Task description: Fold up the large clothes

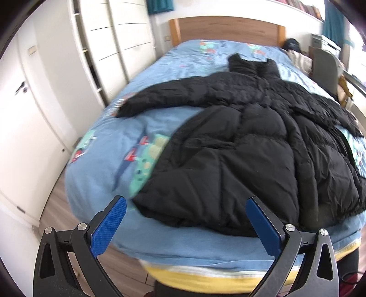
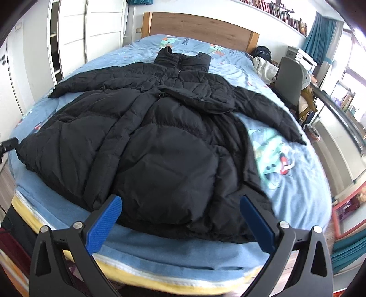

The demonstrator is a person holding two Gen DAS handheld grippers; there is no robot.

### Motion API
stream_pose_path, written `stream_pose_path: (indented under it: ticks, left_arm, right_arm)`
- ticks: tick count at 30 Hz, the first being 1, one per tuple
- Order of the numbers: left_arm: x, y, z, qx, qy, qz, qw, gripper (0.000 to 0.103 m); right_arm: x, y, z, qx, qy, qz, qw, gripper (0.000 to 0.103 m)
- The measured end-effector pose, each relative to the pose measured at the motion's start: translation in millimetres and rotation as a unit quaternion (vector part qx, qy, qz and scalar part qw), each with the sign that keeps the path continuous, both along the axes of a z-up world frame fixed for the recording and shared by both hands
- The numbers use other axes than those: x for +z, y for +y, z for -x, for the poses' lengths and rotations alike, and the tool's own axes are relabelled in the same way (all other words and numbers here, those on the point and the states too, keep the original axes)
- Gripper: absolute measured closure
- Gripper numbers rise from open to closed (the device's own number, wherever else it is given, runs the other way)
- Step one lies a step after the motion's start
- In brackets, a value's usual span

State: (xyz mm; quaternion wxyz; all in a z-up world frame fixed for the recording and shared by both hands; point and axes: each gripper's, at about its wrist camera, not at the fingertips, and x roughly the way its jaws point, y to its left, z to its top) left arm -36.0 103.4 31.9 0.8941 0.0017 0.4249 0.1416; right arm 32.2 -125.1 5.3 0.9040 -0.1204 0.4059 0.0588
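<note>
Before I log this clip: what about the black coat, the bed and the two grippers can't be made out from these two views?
- Black coat: its underside is hidden against the bed; in the left wrist view its far sleeve is cut off by the frame's edge.
- Small fasteners near the collar: too small to identify.
- Left gripper and right gripper: open, but the hands holding them are out of view.

Wooden headboard [image 2: 201, 27], white wardrobes [image 1: 119, 38], wood-plank floor [image 1: 55, 205], teal curtains [image 2: 320, 41], bookshelf [image 2: 274, 9], grey chair [image 2: 289, 80]

The black coat [image 1: 251, 141] loses its right sleeve past the left view's blurred edge.
</note>
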Motion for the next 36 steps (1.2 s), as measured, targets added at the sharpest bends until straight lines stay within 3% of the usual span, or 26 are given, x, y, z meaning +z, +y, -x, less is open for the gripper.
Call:
stream_pose_path:
  ticks: [3,7,14,29,36]
  left_arm:
    - [15,13,7,0.019,0.005,-0.01,0.9998,0.001]
    - [34,23,18,0.026,-0.006,-0.038,0.9989,0.001]
    - [39,28,16,0.025,-0.017,-0.038,0.9988,0.001]
    - [16,-49,-28,-0.085,-0.006,0.003,0.9963,0.001]
    - [36,-61,-54,-0.097,-0.021,-0.01,0.995,0.001]
  right_arm:
    - [9,-7,3,-0.002,-0.009,0.008,1.0,0.0]
    - [11,-21,-2,-0.027,-0.016,-0.016,0.999,0.0]
    - [-2,-13,-3,-0.017,0.0,-0.036,0.999,0.0]
    - [-14,-3,-2,-0.015,0.02,-0.054,0.998,0.0]
    - [-1,-12,-24,-0.027,0.023,-0.084,0.996,0.0]
